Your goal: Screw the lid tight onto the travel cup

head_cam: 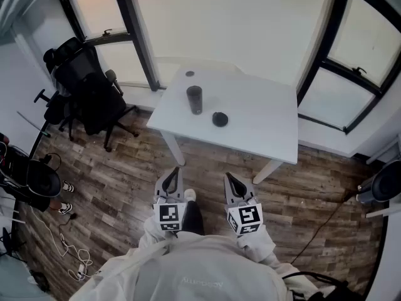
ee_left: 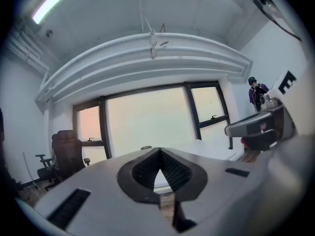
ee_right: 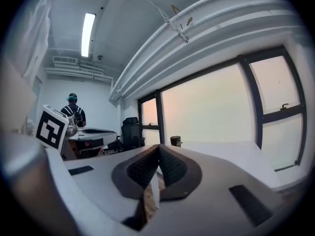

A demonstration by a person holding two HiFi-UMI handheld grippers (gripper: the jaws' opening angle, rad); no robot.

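Travel cup [head_cam: 195, 100] untouched, left gripper [head_cam: 175, 170] and right gripper [head_cam: 229, 177] jaws closed, empty

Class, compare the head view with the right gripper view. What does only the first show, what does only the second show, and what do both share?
Only the head view shows the round black lid, which lies on the table beside the cup without touching it, and the wearer's pale sweatshirt. Only the right gripper view shows a long ceiling strip light and a person standing at the back of the room. Both show the dark cylindrical travel cup upright on the white square table, the black office chair and the large windows.
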